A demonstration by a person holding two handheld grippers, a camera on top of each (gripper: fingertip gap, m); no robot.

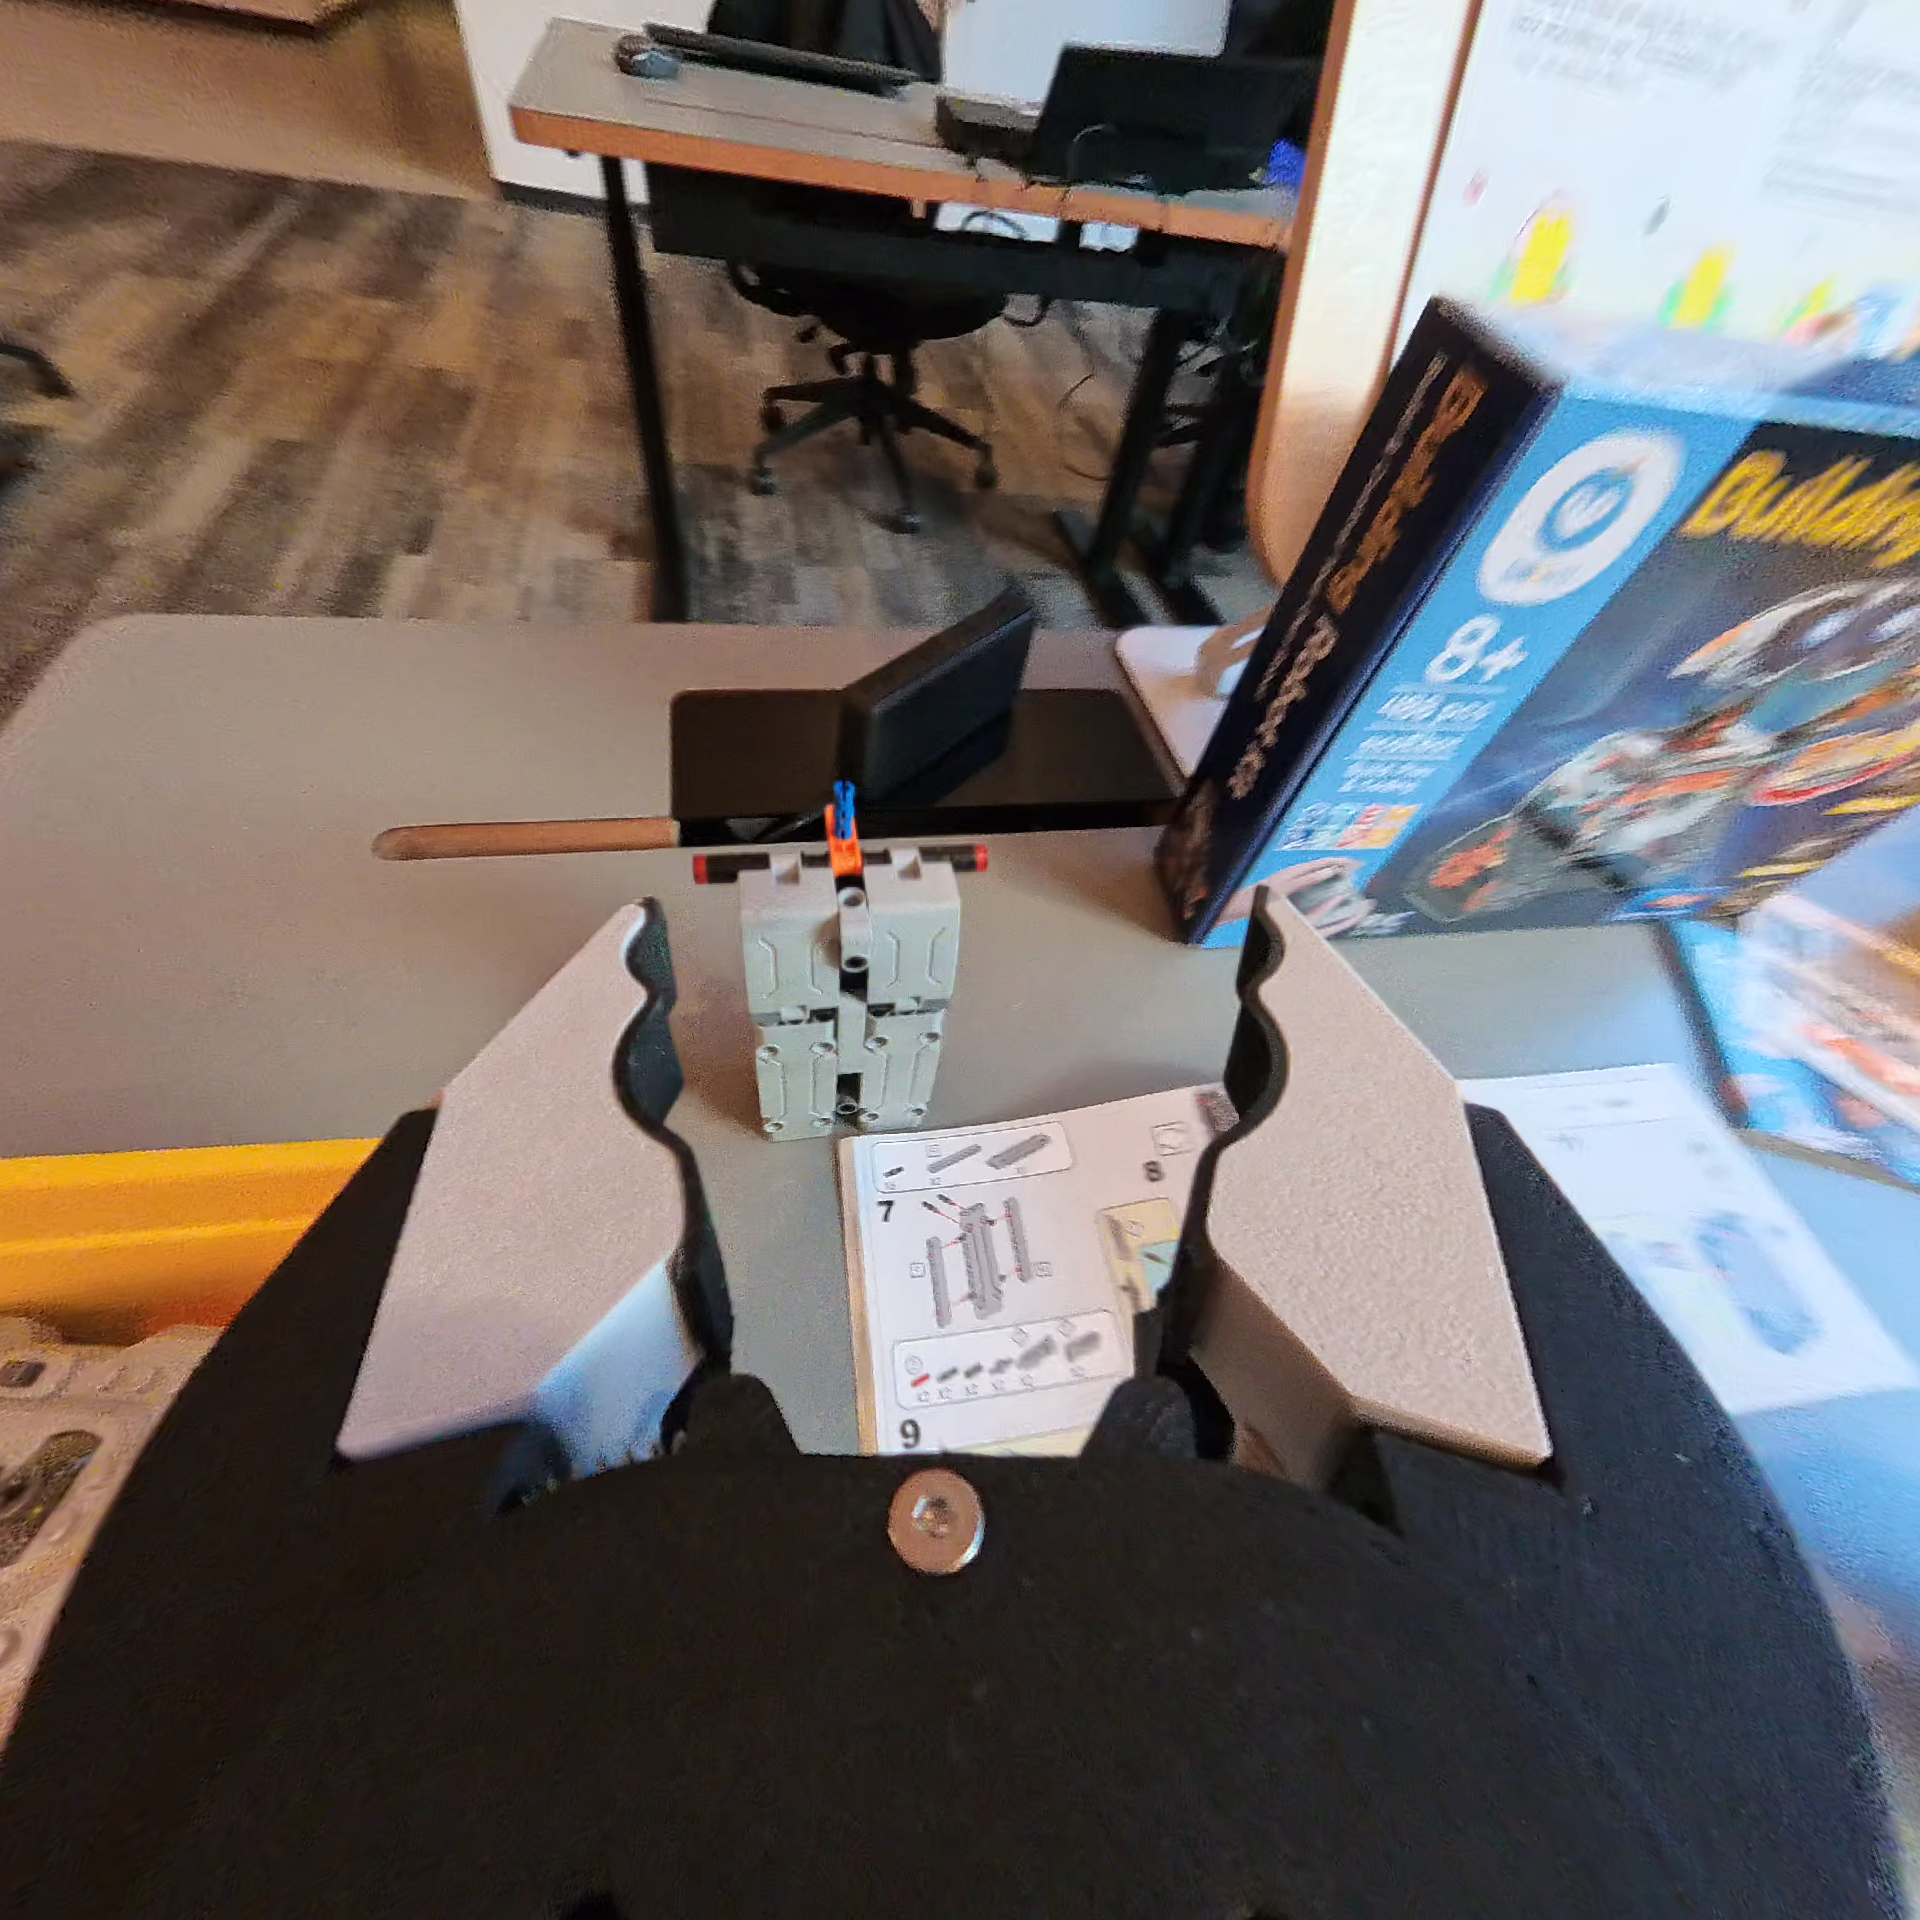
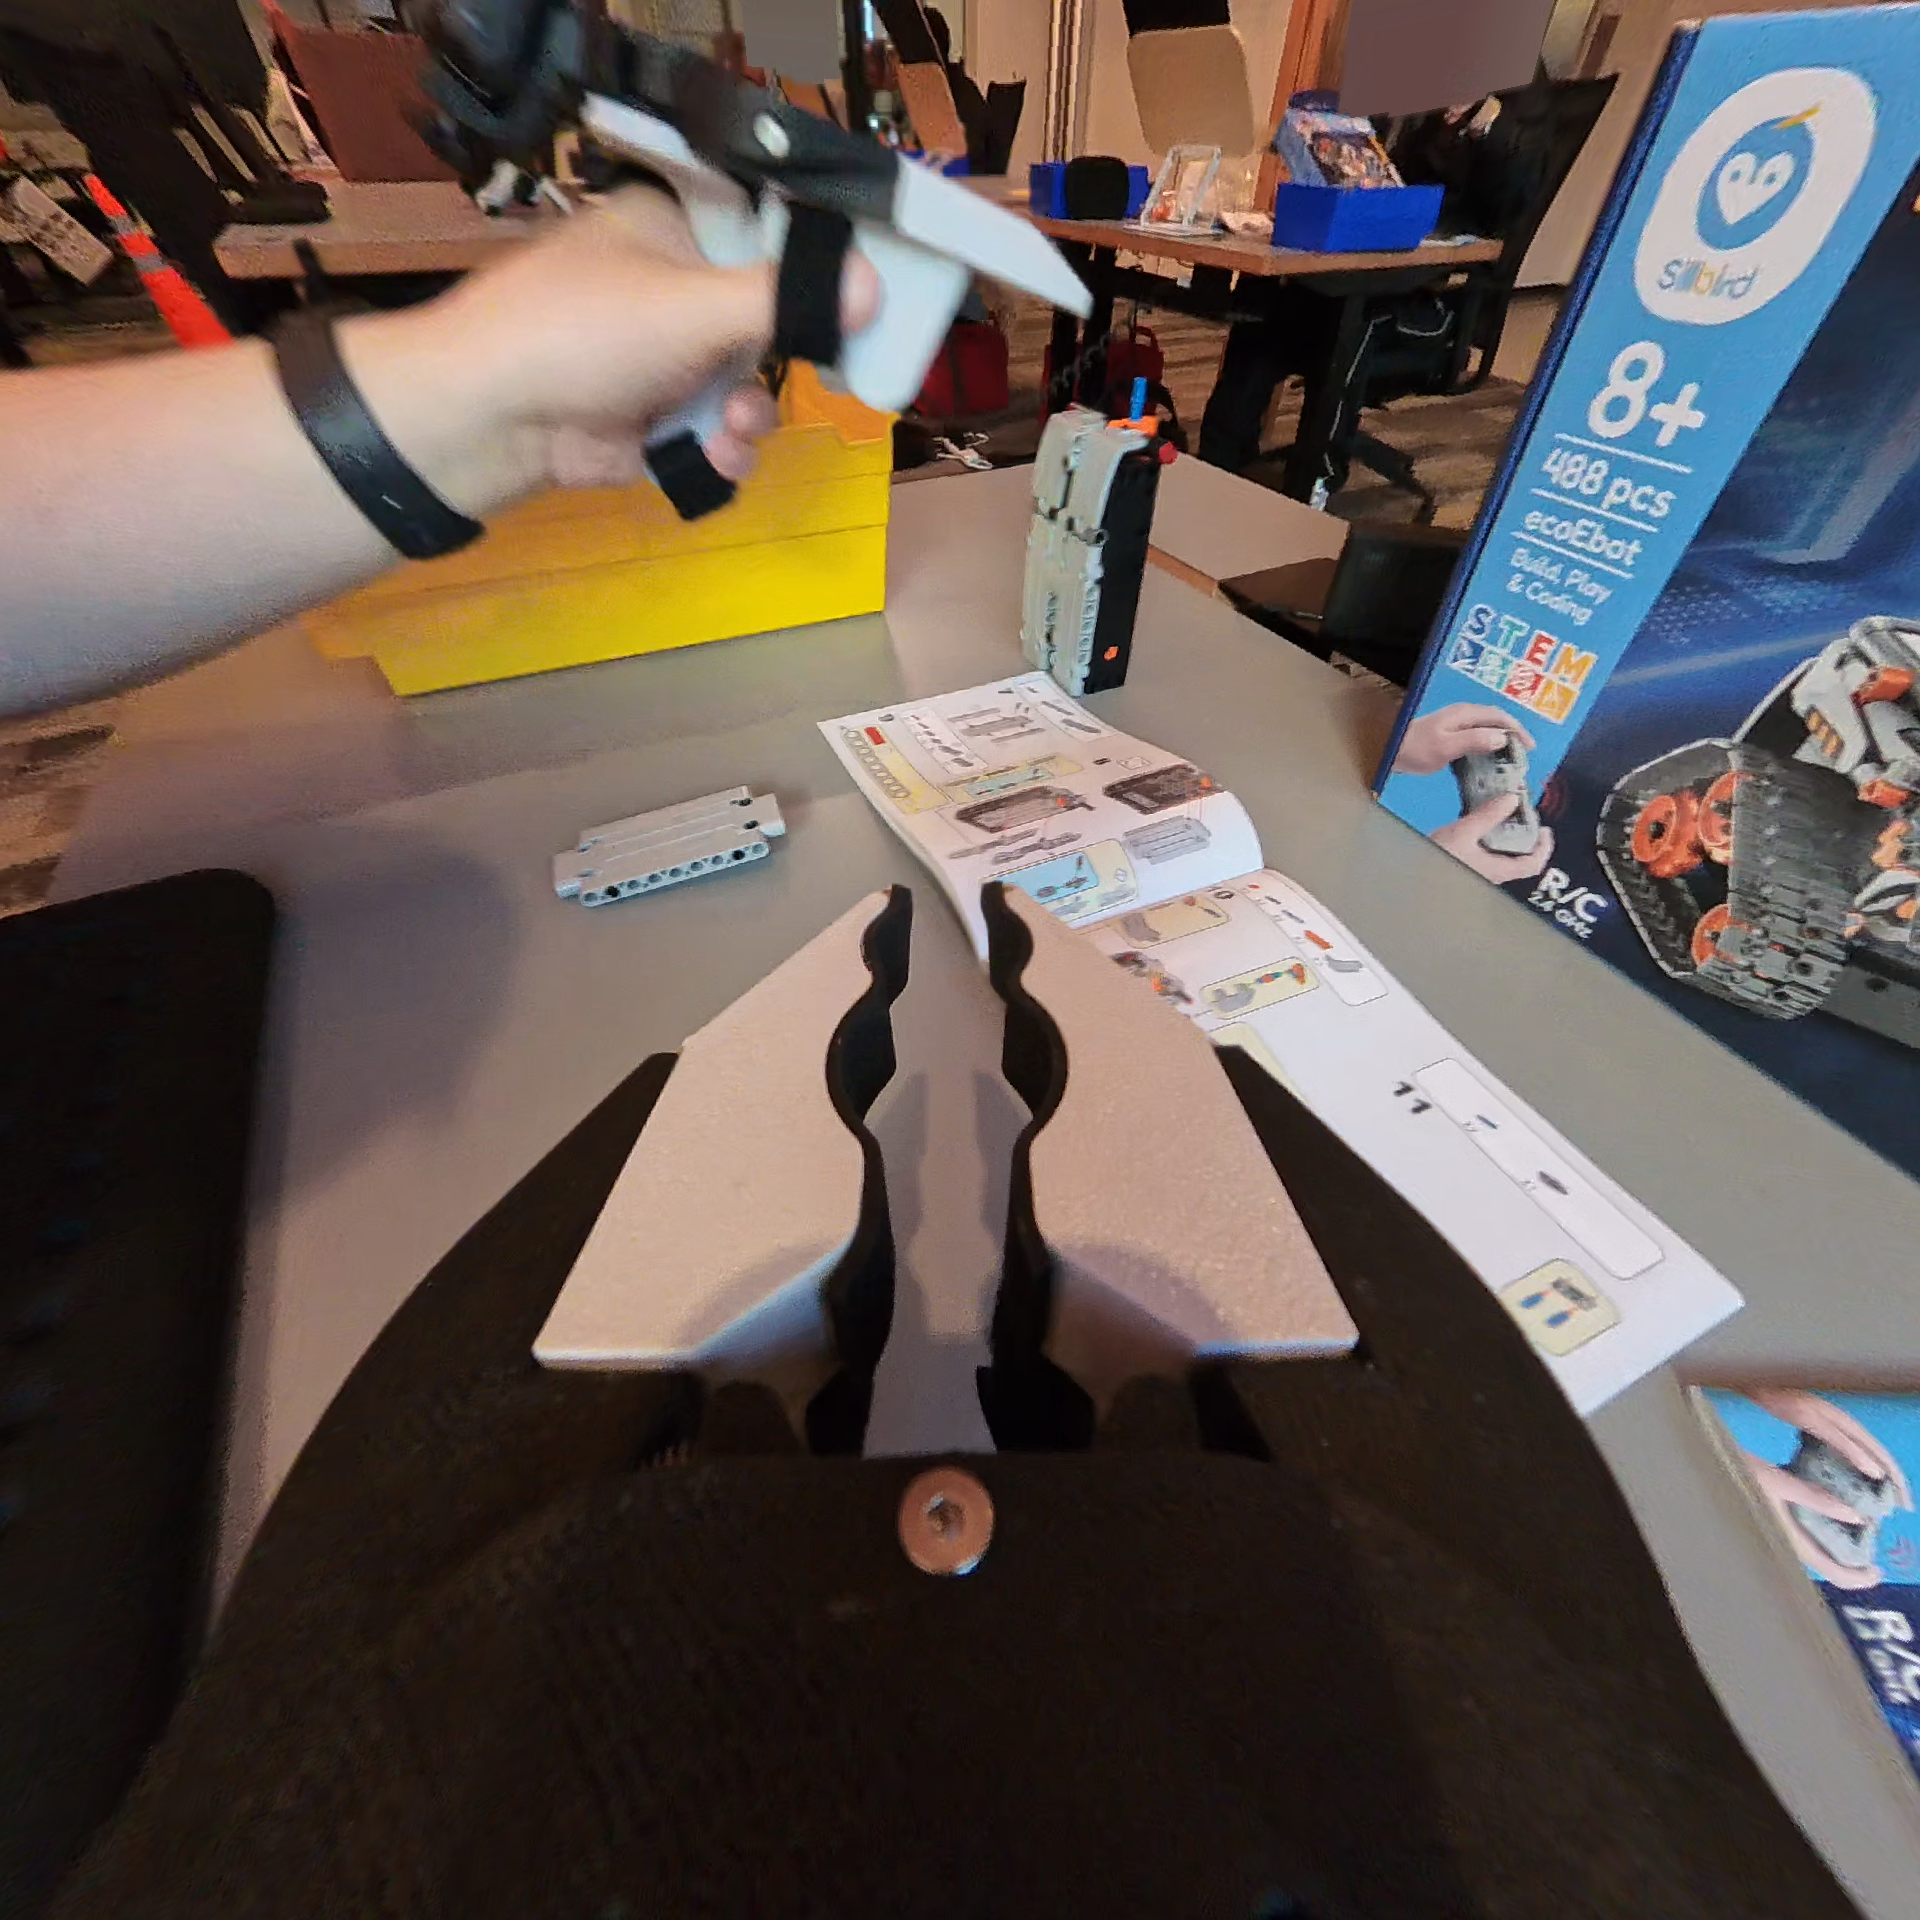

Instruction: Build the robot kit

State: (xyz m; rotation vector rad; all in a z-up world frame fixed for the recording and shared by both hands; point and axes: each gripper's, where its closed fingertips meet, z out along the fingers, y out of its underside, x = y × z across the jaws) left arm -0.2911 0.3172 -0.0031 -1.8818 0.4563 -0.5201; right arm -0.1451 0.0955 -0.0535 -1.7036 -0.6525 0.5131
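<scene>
Two hand-held grippers are up over the grey counter (image 2: pixel 436 810), neither holding anything. The left hand-held gripper (image 1: pixel 951 935) has its fingers spread wide; straight ahead of its tips, just beyond them, a grey block build (image 1: pixel 850 997) stands upright, long axis vertical, an orange and blue pin at its top. An open booklet (image 1: pixel 997 1278) lies flat under this gripper's right finger. A yellow bin (image 1: pixel 156 1216) sits off its left side; its contents I cannot make out. The right hand-held gripper (image 2: pixel 945 902) has a narrow gap between its fingers. Ahead and left of its tips lies a flat grey beam plate (image 2: pixel 670 844), long axis running left to right. A blue box (image 2: pixel 1683 582) stands to its right.
</scene>
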